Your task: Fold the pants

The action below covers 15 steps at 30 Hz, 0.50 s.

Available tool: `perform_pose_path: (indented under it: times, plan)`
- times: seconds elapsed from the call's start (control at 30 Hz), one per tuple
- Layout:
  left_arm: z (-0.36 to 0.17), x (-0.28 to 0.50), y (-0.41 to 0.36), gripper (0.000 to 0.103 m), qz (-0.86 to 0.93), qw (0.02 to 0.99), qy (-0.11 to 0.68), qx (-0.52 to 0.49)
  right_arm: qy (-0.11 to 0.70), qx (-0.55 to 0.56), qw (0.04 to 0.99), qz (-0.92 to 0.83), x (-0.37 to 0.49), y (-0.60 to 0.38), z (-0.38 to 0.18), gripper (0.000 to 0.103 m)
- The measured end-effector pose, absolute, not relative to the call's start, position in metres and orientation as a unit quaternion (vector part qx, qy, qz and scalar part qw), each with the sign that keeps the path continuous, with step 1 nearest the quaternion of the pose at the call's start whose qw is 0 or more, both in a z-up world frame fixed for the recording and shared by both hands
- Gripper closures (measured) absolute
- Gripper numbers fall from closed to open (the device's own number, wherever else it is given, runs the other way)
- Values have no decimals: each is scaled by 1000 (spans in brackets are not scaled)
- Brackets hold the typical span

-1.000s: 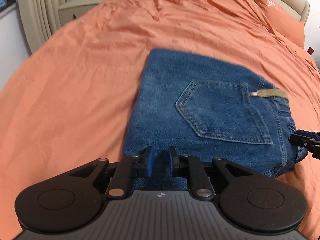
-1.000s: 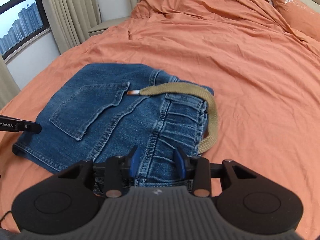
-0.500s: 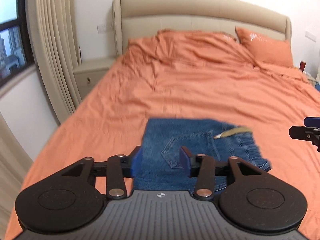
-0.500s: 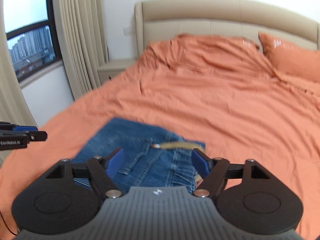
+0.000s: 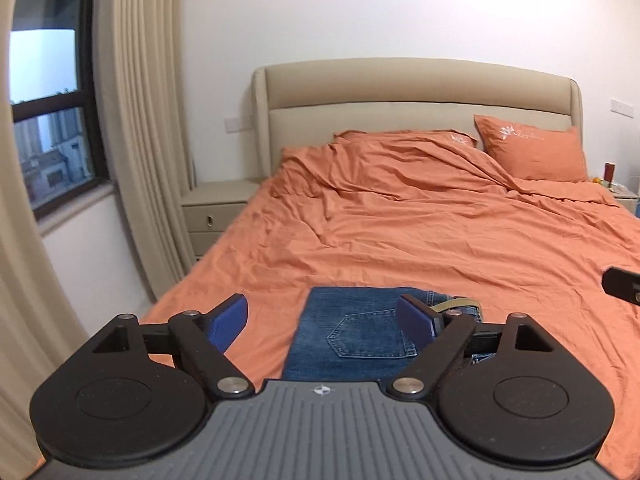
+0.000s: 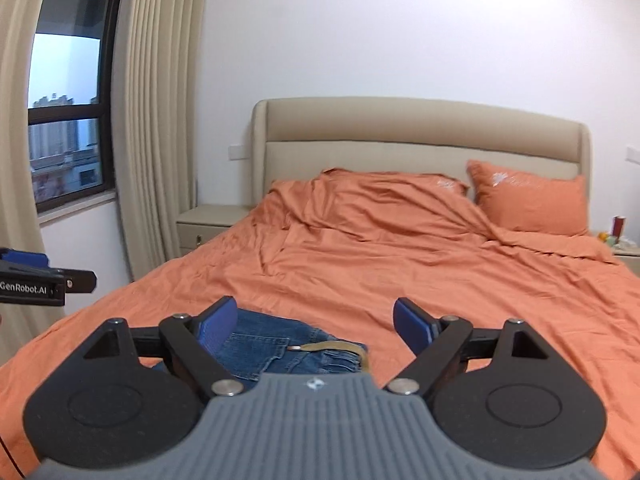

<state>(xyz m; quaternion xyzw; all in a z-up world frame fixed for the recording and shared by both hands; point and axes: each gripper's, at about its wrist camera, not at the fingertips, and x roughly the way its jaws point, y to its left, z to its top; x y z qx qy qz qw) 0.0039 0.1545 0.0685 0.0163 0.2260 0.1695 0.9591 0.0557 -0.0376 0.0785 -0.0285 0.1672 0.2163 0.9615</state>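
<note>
Jeans (image 5: 352, 340) near edge behind claw.

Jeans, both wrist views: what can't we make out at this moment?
- Folded jeans, left wrist view: near edge hidden behind the left gripper body; right side behind its right finger.
- Jeans, right wrist view: near half covered by the right gripper.
- Khaki belt: buckle end hidden in both views.
- Items on the far nightstand: too small to identify.

Left gripper (image 5: 322, 318): black linkage arms on two round black discs, silver pivot screws, blue finger pads (image 5: 228, 320), ribbed grey housing with a small cross emblem. Right gripper (image 6: 314, 320): same build; white "GenRobot.AI" lettering shows on the left unit's side.
</note>
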Motion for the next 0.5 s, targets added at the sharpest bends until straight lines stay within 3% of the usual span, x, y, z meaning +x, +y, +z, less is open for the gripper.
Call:
perform_pose_path:
  times: [0.33, 0.5]
  plan:
    - [32, -20, 137, 5, 187, 953, 240, 5, 177, -1, 968, 180, 8, -51, 36, 21]
    - [3, -14, 132, 5, 175, 945, 276, 13, 220, -5, 960, 174, 16, -44, 1, 21]
